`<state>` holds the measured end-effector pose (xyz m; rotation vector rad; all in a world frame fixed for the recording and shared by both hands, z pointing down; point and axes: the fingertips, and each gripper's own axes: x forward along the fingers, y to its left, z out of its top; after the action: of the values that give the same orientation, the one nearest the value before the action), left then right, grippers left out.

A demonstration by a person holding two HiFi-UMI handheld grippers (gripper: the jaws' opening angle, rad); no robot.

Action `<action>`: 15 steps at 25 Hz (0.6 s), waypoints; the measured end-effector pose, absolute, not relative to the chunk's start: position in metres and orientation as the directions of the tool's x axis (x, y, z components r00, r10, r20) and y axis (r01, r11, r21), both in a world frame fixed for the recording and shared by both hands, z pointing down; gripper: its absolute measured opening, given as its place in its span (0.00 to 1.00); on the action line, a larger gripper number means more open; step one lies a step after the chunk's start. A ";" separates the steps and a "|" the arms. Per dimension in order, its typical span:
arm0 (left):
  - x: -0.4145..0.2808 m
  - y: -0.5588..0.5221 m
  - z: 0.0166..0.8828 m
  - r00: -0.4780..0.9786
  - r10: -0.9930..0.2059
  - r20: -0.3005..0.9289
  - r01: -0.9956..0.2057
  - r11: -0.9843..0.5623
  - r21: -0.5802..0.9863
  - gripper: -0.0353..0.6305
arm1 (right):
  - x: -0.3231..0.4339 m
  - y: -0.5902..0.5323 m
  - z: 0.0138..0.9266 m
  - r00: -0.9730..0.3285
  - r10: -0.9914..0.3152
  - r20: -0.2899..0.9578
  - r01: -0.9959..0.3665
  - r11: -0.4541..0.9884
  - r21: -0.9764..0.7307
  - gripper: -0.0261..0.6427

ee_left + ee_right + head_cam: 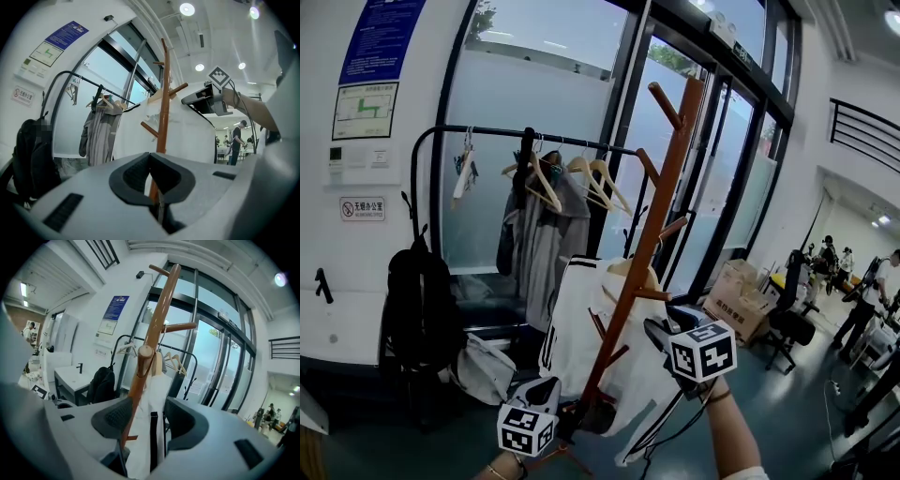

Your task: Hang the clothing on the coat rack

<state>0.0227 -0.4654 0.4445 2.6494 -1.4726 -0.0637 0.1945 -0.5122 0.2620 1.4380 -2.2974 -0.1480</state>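
A tall wooden coat rack [661,202] stands in the middle of the head view. A white garment with black stripes [572,328] hangs from one of its pegs on a wooden hanger [623,272]. My right gripper [661,328] is at the garment's upper right, by the pole. In the right gripper view it [147,416] stands open, with the white garment [157,427] and a wooden peg [140,366] between the jaws, and the pads are off them. My left gripper [567,417] is low, near the rack's base. Its jaws [150,157] meet at the tips, with the pole [163,112] beyond them.
A black clothes rail [487,136] behind the rack carries wooden hangers and a grey jacket [544,234]. A black backpack [417,309] hangs at the left. Glass doors [722,159] lie behind. A cardboard box [736,300], an office chair [792,319] and people stand at the right.
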 end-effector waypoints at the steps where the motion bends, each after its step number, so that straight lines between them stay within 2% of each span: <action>1: 0.022 -0.463 0.445 0.533 -0.846 0.017 -0.841 -0.528 0.117 0.06 | 0.195 -0.509 0.260 -0.367 -0.884 0.289 -0.839 0.449 0.308 0.41; 15: 0.018 -0.428 0.454 0.588 -0.809 0.027 -0.803 -0.579 0.141 0.06 | 0.218 -0.465 0.251 -0.236 -0.953 0.190 -0.932 0.277 0.233 0.41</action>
<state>0.0178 -0.4285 0.4543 2.6748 -1.3656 -0.0607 0.2179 -0.4648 0.2506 1.7258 -2.2588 -0.1018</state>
